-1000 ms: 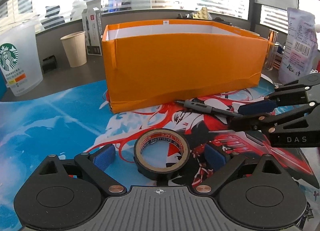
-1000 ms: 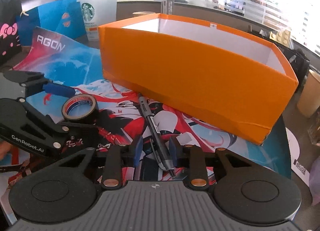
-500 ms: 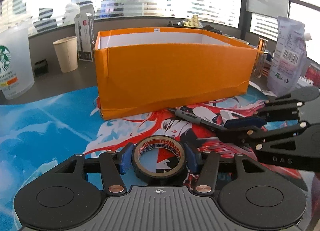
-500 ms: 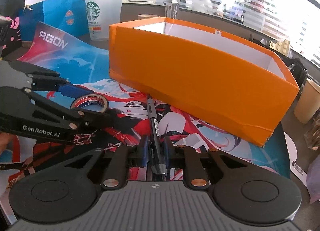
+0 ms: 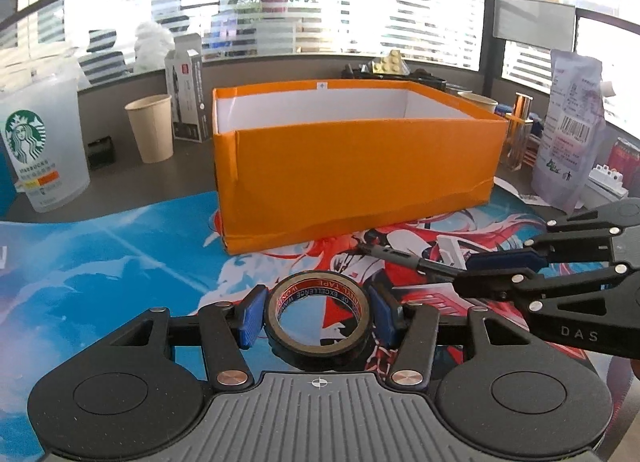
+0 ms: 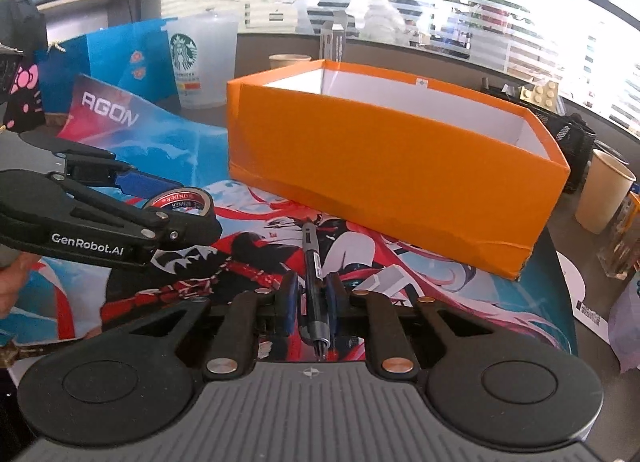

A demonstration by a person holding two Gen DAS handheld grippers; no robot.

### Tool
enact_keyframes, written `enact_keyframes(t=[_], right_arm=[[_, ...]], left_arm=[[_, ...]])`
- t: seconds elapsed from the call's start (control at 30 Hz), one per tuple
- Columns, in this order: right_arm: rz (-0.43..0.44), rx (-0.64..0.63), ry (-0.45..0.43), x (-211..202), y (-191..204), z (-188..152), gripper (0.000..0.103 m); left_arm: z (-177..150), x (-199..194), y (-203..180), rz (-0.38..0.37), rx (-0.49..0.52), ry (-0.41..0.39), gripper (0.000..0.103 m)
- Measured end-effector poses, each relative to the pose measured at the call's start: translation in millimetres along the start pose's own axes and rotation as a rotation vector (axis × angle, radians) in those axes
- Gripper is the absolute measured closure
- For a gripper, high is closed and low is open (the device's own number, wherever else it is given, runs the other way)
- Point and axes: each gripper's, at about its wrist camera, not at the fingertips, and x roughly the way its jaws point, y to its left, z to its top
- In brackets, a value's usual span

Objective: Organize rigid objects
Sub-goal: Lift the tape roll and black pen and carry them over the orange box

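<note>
A black roll of tape with a red inner label sits between the blue pads of my left gripper, which is shut on it just above the printed mat. A dark pen lies lengthwise in my right gripper, whose pads press on its barrel. The open orange box with a white inside stands straight ahead of both. In the left wrist view the right gripper enters from the right with the pen. In the right wrist view the left gripper holds the tape at the left.
A colourful printed mat covers the desk. Behind the box stand a frosted plastic cup, a paper cup and a grey carton. A white pouch and small bottles crowd the right. Another paper cup stands right of the box.
My left gripper closed on the tape roll and lifted it slightly. My right gripper closed on the pen and raised it. The box now looks a little lower in both views.
</note>
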Motion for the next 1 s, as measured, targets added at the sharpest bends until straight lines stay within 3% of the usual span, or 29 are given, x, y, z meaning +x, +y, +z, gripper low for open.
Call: enact_keyframes(t=[0.47,1.0], right_arm=[[-0.035,-0.009,-0.090,-38,10,9,0.089],[-0.070,-0.007,-0.220,-73,9,35,0.089]], left_arm=[[8,-31,-8,0.022,0.016,-0.069,0.050],[41,-62,-11,0.035,0.030,-0.176,0.050]])
